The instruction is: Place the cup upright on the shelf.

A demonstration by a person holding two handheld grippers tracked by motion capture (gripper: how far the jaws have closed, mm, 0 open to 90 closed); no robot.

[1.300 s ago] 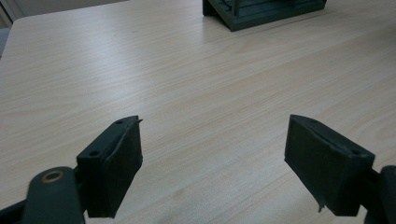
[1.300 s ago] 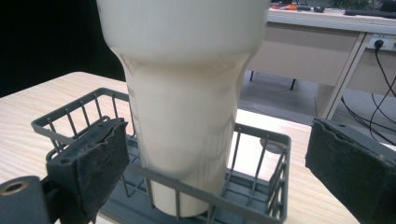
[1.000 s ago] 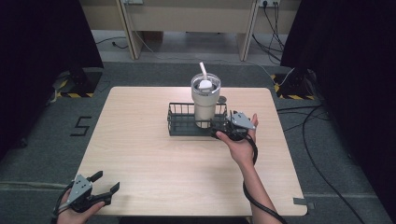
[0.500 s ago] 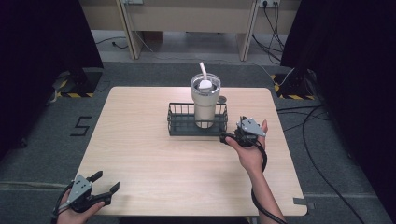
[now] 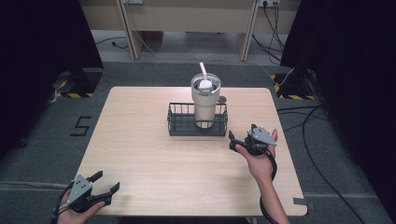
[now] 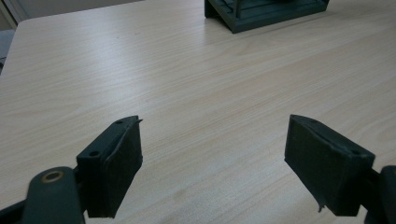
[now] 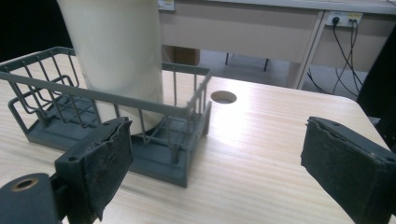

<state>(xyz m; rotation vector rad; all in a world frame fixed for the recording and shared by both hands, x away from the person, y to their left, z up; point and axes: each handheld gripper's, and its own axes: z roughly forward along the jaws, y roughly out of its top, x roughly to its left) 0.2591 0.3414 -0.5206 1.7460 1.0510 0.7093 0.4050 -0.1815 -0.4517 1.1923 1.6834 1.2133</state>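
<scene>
A cream tumbler point(image 5: 205, 100) with a lid and a white straw stands upright in a dark wire basket point(image 5: 197, 126) at the table's far middle. My right gripper point(image 5: 235, 142) is open just right of and nearer than the basket, apart from it, with nothing between its jaws. In the right gripper view the tumbler point(image 7: 116, 51) and the basket point(image 7: 177, 140) sit ahead to the left of the right gripper point(image 7: 215, 158). My left gripper point(image 5: 106, 182) is open and empty at the near left corner. In the left gripper view the left gripper point(image 6: 212, 158) faces bare tabletop, with the basket point(image 6: 261, 11) far off.
The light wooden table point(image 5: 140, 140) has a round cable hole point(image 5: 222, 99) behind the basket, also seen as the hole point(image 7: 223, 97) in the right gripper view. Desks and cables lie beyond the far edge. A cable trails from the right gripper along the person's forearm.
My right gripper has drawn back from the basket's right end toward the near right of the table. The left gripper, tumbler and basket have stayed put.
</scene>
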